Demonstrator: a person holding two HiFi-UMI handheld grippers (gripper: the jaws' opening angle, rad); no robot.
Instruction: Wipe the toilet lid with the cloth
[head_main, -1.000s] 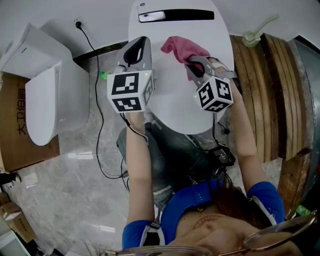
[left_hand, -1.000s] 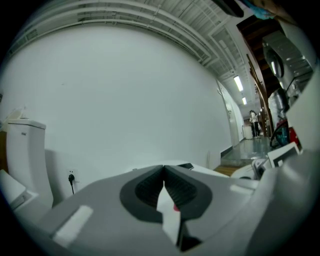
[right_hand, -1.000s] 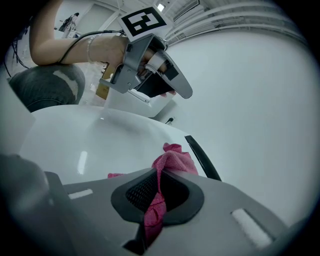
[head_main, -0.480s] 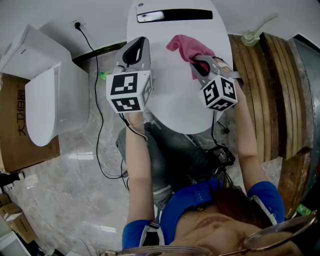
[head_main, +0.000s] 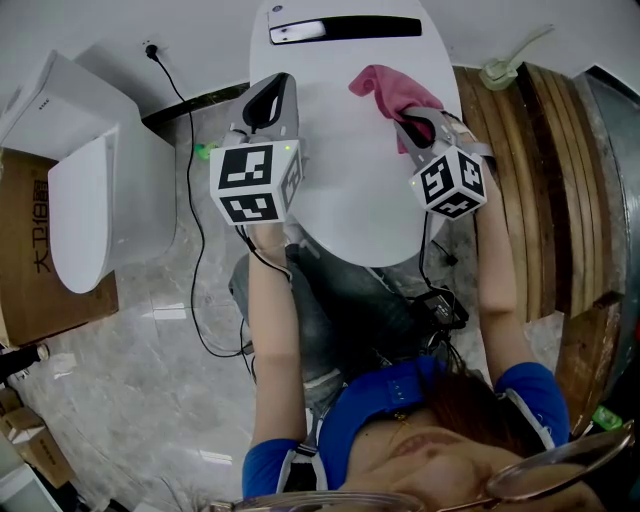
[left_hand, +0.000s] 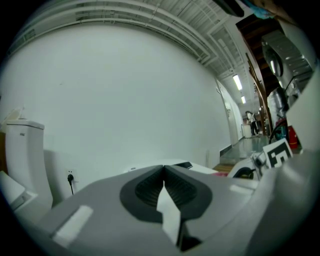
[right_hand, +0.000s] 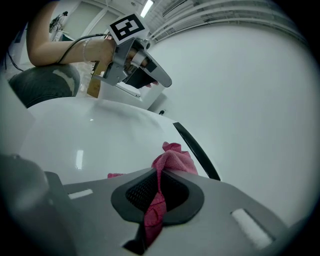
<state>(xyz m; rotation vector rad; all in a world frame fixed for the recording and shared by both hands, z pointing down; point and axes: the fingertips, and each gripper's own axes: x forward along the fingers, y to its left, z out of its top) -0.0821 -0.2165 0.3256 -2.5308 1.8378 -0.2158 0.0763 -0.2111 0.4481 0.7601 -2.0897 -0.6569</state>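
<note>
**A:** What has changed on the toilet lid (head_main: 350, 190) over the last second?

**B:** The lid itself is as it was, closed and white, with the black strip (head_main: 350, 28) across its back edge. The right gripper (head_main: 412, 122) has carried its stroke sideways. A second ago it was working nearer the lid's middle, and now it sits close to the lid's right rim and a little further toward the back.

**A:** And the other one?

**B:** The left gripper (head_main: 270, 105) has hardly shifted and is still at the lid's left edge. Its jaws are pressed together with nothing between them. I can't tell whether it touches the lid.

**A:** Where is the cloth?

**B:** The pink cloth (head_main: 390, 88) went along with the right gripper. It's pinched between that gripper's closed jaws, and the loose bunch beyond the tips lies on the lid's back right part, short of the black strip.

**A:** So how far along is the job?

**B:** I'd say mid-wipe. This pass has taken in the band from the lid's middle to its right rim. The front half and the left side probably still need a pass.
</note>
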